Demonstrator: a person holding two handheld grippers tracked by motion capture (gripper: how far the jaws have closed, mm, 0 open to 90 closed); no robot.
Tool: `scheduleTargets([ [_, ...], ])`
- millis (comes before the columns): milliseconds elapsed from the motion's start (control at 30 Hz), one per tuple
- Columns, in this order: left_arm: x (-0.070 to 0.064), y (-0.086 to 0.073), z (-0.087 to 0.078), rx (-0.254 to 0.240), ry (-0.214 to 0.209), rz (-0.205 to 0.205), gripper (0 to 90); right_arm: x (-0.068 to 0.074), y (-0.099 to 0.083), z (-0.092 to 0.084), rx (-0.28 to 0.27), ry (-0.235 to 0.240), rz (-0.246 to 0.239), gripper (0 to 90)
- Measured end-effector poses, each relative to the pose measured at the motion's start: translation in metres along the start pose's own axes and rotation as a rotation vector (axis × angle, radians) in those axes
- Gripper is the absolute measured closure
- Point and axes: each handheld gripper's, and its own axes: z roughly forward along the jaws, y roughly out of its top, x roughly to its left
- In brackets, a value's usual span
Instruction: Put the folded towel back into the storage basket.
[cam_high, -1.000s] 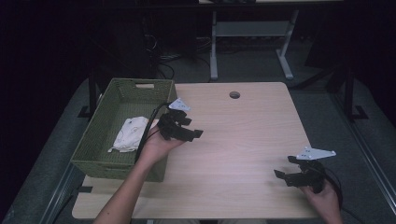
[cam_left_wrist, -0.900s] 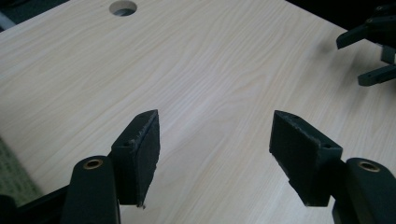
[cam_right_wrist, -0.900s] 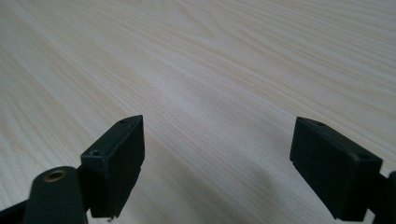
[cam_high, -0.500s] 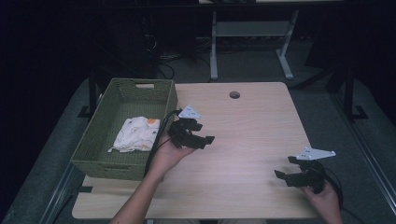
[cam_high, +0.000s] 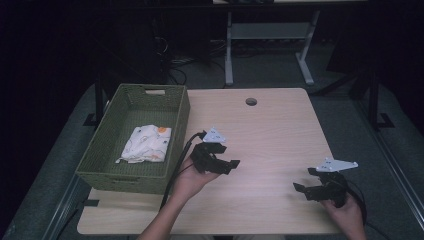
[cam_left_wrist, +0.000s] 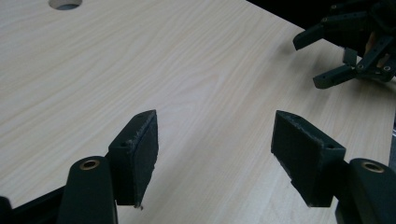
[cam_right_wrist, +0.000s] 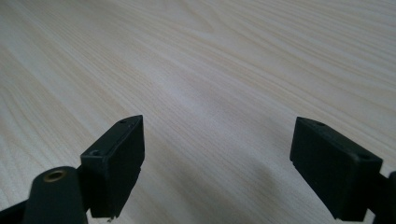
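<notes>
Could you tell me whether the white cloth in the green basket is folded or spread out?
Folded: the cloth lies as a compact rectangle on the basket floor.

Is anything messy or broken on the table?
Nothing stands out. The folded cloth lies neatly inside the green basket, which sits straight at the table's left edge. Both grippers, left and right, are open and hold nothing over bare wood.
</notes>
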Motion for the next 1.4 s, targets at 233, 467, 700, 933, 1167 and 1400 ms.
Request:
scheduleTargets([
  [233, -0.008, -0.007, 0.007, 0.001, -0.016, -0.006, 31.7, 0.000, 0.000, 0.000, 0.000, 0.001, -0.001, 17.5],
  [467, -0.017, -0.022, 0.015, -0.017, -0.018, -0.027, 30.9, 0.000, -0.001, 0.000, 0.001, -0.004, -0.002, 17.5],
  [700, -0.027, -0.036, 0.021, -0.032, -0.020, -0.024, 30.0, 0.001, -0.001, 0.001, 0.004, -0.006, -0.002, 17.5],
  [933, -0.032, -0.051, 0.020, -0.034, -0.025, -0.023, 29.4, 0.001, -0.002, 0.001, 0.009, -0.008, -0.002, 17.5],
  [1167, -0.035, -0.067, 0.022, -0.010, -0.040, -0.016, 28.5, 0.001, -0.002, 0.001, 0.010, -0.012, 0.000, 17.5],
  [1400, -0.040, -0.085, 0.024, -0.017, -0.060, -0.017, 28.3, 0.003, -0.001, 0.000, 0.005, -0.013, -0.007, 17.5],
])
